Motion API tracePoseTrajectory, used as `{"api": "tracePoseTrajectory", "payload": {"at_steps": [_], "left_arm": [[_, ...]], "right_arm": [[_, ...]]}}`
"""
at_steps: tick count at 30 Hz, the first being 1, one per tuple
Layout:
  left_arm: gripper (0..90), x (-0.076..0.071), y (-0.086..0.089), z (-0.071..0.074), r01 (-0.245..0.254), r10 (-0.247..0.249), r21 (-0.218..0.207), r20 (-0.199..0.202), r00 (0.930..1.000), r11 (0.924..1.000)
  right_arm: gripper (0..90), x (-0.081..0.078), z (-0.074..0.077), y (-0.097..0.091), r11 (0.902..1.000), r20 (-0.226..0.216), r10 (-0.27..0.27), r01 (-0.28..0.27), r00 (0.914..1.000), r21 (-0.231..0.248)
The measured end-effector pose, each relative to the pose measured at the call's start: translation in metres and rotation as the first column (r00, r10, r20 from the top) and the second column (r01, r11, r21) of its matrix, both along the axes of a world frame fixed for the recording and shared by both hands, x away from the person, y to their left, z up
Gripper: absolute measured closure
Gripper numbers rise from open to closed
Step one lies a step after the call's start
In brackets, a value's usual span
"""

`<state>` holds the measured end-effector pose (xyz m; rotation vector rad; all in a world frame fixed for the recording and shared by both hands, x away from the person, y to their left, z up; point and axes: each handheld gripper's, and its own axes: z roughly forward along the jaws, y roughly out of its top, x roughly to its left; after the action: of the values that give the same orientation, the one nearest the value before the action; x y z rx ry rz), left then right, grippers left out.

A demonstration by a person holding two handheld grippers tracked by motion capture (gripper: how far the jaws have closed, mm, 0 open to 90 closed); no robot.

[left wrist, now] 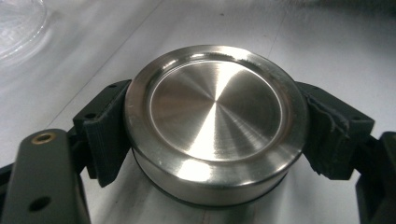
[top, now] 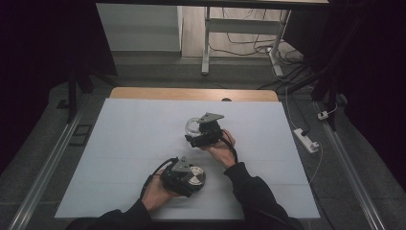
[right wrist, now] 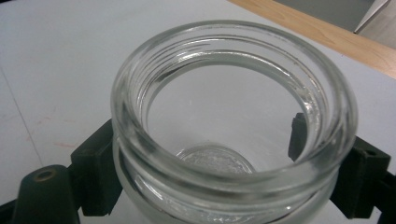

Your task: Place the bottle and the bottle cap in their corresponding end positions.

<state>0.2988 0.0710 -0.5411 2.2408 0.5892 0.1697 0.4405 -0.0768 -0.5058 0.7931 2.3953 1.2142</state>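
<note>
Glass jar, open-mouthed and empty, sits clamped in the right hand-held gripper at mid-tabletop, while the left hand-held gripper grips the steel lid nearer the person. Smooth glass could slip or crack if squeezed harder, and a tilted lid may cross-thread.

High view overlooks table; gripper views sit close, perhaps angled downward.

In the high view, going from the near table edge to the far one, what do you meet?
Left tongs shut on the metal lid → right tongs shut on the glass jar → bare wooden strip of the table.
</note>
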Motion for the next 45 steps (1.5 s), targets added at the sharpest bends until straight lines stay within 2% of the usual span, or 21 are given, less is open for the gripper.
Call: {"api": "tracePoseTrajectory", "payload": {"at_steps": [5, 9, 20, 23, 26, 31, 38, 41, 45], "left_arm": [[19.0, -0.001, -0.004, -0.001, 0.001, -0.001, 0.027, -0.004, 1.0, 0.9996], [18.7, -0.001, -0.008, -0.001, 0.01, -0.011, 0.087, 0.004, 0.9999, 0.9961], [17.8, -0.001, -0.007, -0.002, 0.012, -0.012, 0.088, -0.004, 0.9999, 0.9961], [15.1, 0.0, -0.007, -0.002, 0.007, -0.007, 0.083, -0.008, 0.9999, 0.9965], [12.9, 0.0, -0.006, -0.002, 0.002, -0.001, 0.073, -0.018, 0.9998, 0.9974], [9.7, 0.001, -0.003, -0.001, 0.0, 0.001, 0.04, -0.032, 0.9995, 0.9992], [5.6, -0.001, 0.003, 0.002, 0.001, -0.002, -0.004, -0.051, 0.9987, 1.0], [4.9, -0.002, 0.006, 0.005, -0.003, 0.002, -0.022, -0.054, 0.9985, 0.9997], [4.4, -0.004, 0.011, 0.009, -0.004, 0.001, -0.046, -0.061, 0.9981, 0.999]], "right_arm": [[14.1, 0.001, -0.003, -0.001, 1.0, 0.0, 0.0, 0.0, 1.0, -0.003], [14.0, 0.002, -0.003, -0.003, 1.0, -0.01, 0.007, -0.007, 0.9999, -0.001], [11.1, 0.003, -0.002, -0.002, 1.0, -0.043, 0.003, -0.003, 0.9991, -0.006], [6.0, 0.002, -0.002, -0.002, 0.9999, -0.063, 0.014, -0.014, 0.9979, -0.002], [3.3, 0.001, -0.003, -0.002, 0.9998, -0.062, 0.017, -0.018, 0.9979, -0.007], [2.4, 0.0, 0.002, -0.005, 0.9996, -0.048, 0.024, -0.023, 0.9985, 0.014], [1.0, -0.004, 0.01, -0.009, 0.9993, -0.033, 0.037, -0.036, 0.9988, 0.01], [0.4, -0.005, 0.012, -0.011, 0.9989, -0.049, 0.045, -0.044, 0.9978, 0.019], [0.3, -0.007, 0.015, -0.013, 0.9987, -0.043, 0.049, -0.049, 0.9979, 0.012]]}}
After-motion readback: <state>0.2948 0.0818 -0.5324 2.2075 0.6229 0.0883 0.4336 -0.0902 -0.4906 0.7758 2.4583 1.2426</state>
